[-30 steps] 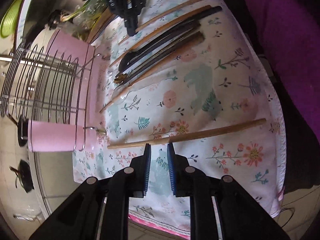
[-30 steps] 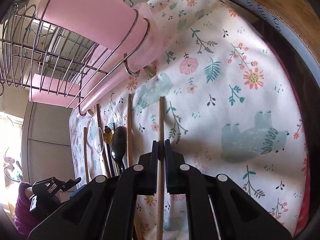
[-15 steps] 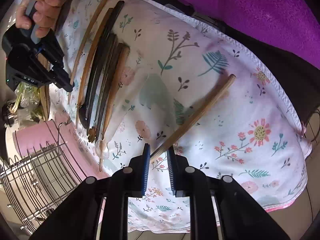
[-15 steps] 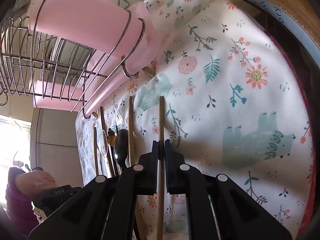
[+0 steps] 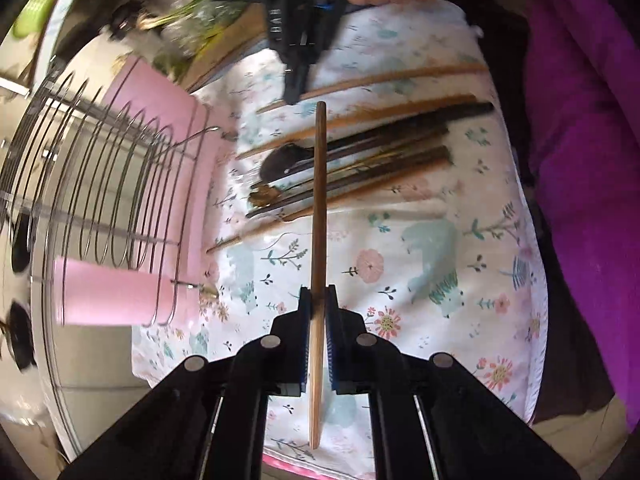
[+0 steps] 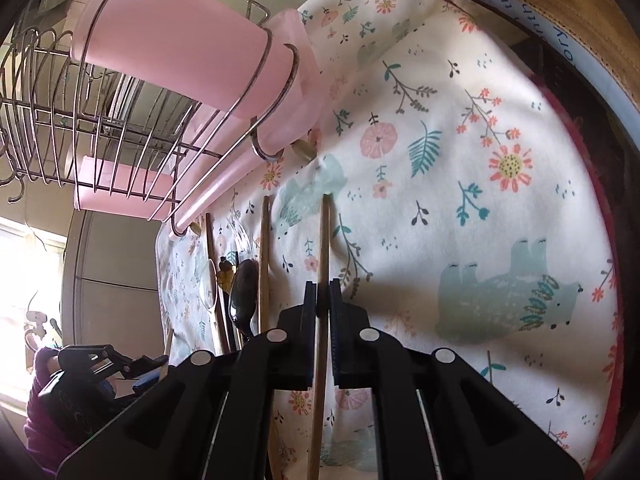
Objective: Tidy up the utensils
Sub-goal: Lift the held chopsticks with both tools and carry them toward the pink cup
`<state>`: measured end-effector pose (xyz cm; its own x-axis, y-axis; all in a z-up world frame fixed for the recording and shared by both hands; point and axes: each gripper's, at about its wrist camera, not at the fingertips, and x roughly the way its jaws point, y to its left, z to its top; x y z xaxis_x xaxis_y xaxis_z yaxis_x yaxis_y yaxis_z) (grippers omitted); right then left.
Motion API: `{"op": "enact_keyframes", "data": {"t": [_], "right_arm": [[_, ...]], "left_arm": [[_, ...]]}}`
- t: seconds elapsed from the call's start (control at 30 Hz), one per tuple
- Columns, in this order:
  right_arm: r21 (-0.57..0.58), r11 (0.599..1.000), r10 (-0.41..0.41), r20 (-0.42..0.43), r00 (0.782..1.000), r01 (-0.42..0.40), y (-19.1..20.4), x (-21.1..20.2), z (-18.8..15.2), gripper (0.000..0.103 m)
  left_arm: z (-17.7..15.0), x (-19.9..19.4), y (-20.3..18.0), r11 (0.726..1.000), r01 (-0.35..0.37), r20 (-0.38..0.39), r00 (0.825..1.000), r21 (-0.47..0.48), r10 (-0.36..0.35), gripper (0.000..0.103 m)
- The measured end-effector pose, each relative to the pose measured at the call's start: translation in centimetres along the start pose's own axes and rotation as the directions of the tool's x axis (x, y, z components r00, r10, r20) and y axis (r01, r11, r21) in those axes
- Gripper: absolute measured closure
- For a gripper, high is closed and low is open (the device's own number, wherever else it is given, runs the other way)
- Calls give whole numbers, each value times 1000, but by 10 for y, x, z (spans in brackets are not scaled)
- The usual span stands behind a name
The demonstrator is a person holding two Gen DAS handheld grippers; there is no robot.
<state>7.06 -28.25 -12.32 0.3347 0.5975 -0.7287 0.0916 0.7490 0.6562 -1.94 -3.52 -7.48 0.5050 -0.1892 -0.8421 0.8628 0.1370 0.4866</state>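
Two grippers each pinch one wooden chopstick. The left gripper (image 5: 319, 300) has just been closing, and its blue pads now press on a chopstick (image 5: 319, 200) that sticks straight out past the tips, over the flowery cloth (image 5: 420, 248). Past that stick's far end lies a row of utensils (image 5: 360, 160): more wooden chopsticks, dark chopsticks and a dark spoon (image 5: 280, 160). To the left of the gripper stands a wire rack (image 5: 100, 184) with a pink cup (image 5: 104, 300).

The right gripper (image 6: 323, 300) is pressed together on another chopstick (image 6: 323, 240), which lies along the cloth (image 6: 460, 200). Just left of it lies one more chopstick (image 6: 264, 248), then a dark spoon (image 6: 243, 292). Up and to the left is the rack (image 6: 80, 128) with a pink cup (image 6: 172, 40). Blue writing on the band (image 6: 560, 36) at the top right is too cut off to read.
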Motion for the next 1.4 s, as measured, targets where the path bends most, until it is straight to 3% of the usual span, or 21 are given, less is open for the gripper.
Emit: {"op": "enact_keyframes", "data": {"t": [0.1,0.4,0.77,0.93,1.13,1.27,1.4], "right_arm": [[-19,1000,-4,9,1000,5,8,-1,-1,96],[-60,998,3,40,999,0,27,-10,-8,97],[-77,997,12,42,999,-9,26,-16,-10,96],[-92,996,17,40,999,-14,29,-16,-12,96],[-105,994,22,36,999,-19,32,-14,-12,97],[-133,991,11,38,999,-6,35,-14,-11,96],[-154,988,9,42,999,-3,40,-14,-8,96]], "left_arm": [[-2,-1,18,991,8,-9,1000,-133,-9,97],[0,13,43,935,59,-117,987,-350,-106,97],[3,25,55,800,14,-245,949,-600,-201,97],[-2,29,69,682,-8,-254,931,-731,-262,97],[-20,40,81,477,-47,-234,910,-878,-342,97],[-29,42,82,382,-90,-226,918,-920,-326,97],[-41,49,81,265,-105,-194,922,-958,-335,97]]}}
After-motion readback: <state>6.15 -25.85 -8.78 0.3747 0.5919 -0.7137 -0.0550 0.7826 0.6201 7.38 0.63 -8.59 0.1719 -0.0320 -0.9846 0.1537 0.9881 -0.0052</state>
